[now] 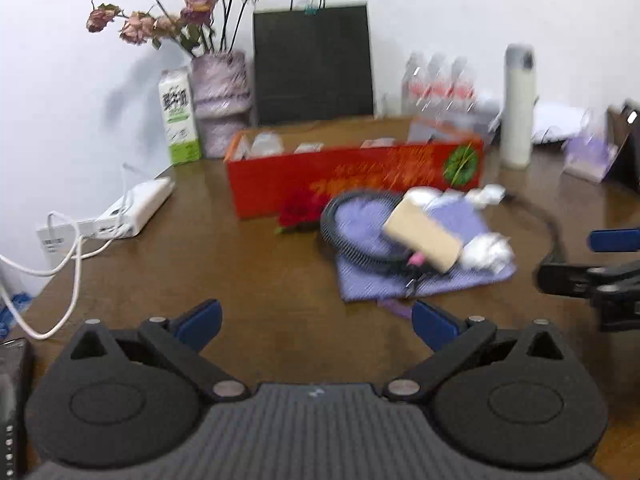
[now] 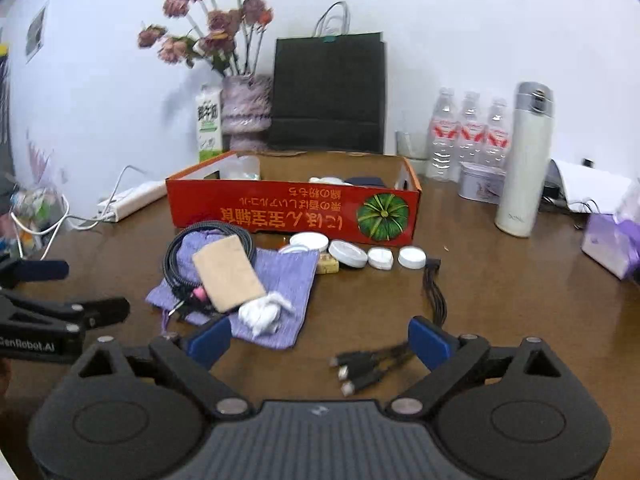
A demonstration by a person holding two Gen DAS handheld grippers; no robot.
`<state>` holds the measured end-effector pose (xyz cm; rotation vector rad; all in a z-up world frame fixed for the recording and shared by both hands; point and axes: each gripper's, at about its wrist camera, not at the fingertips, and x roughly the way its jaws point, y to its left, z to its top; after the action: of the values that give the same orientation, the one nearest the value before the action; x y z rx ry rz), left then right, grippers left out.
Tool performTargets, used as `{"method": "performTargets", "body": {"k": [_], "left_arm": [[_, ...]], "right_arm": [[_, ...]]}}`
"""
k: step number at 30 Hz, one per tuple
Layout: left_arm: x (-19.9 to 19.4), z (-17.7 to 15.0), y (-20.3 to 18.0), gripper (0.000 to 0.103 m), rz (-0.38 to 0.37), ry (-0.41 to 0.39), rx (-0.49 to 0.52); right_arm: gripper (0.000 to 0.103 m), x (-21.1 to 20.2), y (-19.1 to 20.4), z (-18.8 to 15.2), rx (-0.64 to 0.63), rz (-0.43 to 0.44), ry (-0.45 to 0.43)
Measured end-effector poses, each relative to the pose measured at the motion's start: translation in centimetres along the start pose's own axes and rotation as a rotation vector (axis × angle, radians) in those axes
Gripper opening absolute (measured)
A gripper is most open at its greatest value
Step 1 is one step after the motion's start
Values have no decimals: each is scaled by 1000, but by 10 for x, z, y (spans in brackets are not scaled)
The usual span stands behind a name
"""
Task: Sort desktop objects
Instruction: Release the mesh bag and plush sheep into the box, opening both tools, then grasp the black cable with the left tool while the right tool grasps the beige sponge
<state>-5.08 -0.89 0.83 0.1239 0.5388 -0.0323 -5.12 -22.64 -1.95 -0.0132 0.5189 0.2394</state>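
A red cardboard box (image 2: 296, 210) stands on the brown table (image 2: 500, 300); it also shows in the left wrist view (image 1: 352, 176). In front lies a purple cloth pouch (image 2: 280, 276) with a coiled black cable (image 2: 180, 264), a tan card (image 2: 228, 274) and crumpled white tissue (image 2: 262, 312) on it. White round lids (image 2: 348, 253) lie by the box. A black multi-plug cable (image 2: 372, 364) lies between my right gripper's fingers. My right gripper (image 2: 318, 342) is open and empty. My left gripper (image 1: 316, 322) is open and empty, short of the pouch (image 1: 420, 276).
Against the wall stand a vase of dried roses (image 2: 244, 112), a milk carton (image 2: 209, 128), a black paper bag (image 2: 328, 92), water bottles (image 2: 468, 132), a white flask (image 2: 524, 160) and a tin (image 2: 478, 182). A white power strip (image 1: 136, 208) lies at left.
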Motion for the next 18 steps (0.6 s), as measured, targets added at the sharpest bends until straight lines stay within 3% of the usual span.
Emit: {"method": "performTargets", "body": {"k": [7, 10, 18], "left_arm": [[11, -1, -2, 103, -32, 72, -7], [14, -2, -1, 103, -54, 101, -10], [20, 0, 0, 103, -39, 136, -47]], "right_arm": [[99, -8, -4, -3, 14, 38, -78], [100, -13, 2, -8, -2, -1, -122], [99, -10, 2, -8, 4, -11, -110]]}}
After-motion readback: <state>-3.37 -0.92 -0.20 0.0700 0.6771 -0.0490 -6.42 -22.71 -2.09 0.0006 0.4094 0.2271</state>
